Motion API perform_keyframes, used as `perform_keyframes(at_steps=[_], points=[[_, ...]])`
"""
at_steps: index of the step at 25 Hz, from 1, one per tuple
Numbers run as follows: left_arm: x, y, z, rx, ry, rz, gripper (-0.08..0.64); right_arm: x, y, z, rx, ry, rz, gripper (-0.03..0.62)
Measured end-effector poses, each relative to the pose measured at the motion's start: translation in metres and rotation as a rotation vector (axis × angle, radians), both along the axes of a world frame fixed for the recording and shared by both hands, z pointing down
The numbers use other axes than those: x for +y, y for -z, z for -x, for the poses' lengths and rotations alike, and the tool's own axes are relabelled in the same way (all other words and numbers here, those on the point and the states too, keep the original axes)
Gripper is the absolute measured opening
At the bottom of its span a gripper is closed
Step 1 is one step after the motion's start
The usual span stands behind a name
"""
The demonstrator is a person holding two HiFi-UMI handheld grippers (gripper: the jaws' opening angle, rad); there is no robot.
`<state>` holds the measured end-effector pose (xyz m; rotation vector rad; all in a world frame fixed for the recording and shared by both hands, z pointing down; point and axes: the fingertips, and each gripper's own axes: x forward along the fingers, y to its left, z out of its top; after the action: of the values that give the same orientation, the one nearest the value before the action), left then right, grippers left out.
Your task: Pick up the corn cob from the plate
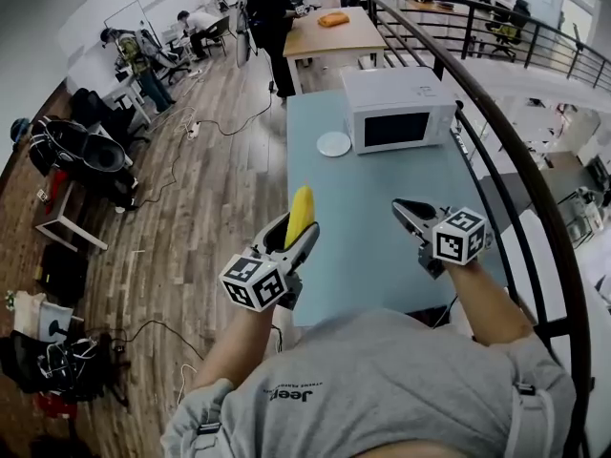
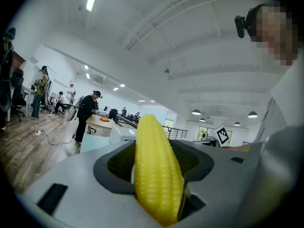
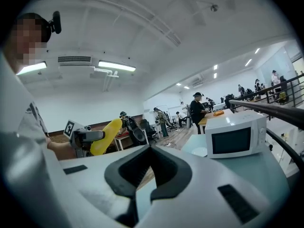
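**Item: corn cob [image 1: 302,206].** It is held off the plate, gripped in the left gripper [image 1: 300,228] above the near left corner of the table [image 1: 368,194]. Its long axis is set along the jaws. The tapered end juts forward and upward past the jaw tips, and the lower end is seated between the pads.

**Left tool:** clamped wide on the cob.

**Right gripper [image 1: 406,210]:** jaws brought together, nothing between them. It is held level beside the left one, apart from the cob.

**Plate [image 1: 334,144]:** left bare, well ahead on the table, just beside the microwave [image 1: 396,108].

**Judgement:** the pick-up is taken as done. Any further move is borne by the left hand alone, with the cob carried end-first.
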<state>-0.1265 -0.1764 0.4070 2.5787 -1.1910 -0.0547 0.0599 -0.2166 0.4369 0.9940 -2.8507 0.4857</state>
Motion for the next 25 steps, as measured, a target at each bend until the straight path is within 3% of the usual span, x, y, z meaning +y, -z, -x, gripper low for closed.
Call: perform_keyframes(at_steps=[10,25], points=[[0.012,-0.026,-0.024,-0.002,-0.010,0.053,0.259,0.004,-0.030,-0.021,-0.016,0.011,0.082,0.015],[0.002,-0.029,-0.018,0.011,-0.014,0.064,0.259,-0.001,-0.028,-0.007,0.012,0.045,0.064,0.015]])
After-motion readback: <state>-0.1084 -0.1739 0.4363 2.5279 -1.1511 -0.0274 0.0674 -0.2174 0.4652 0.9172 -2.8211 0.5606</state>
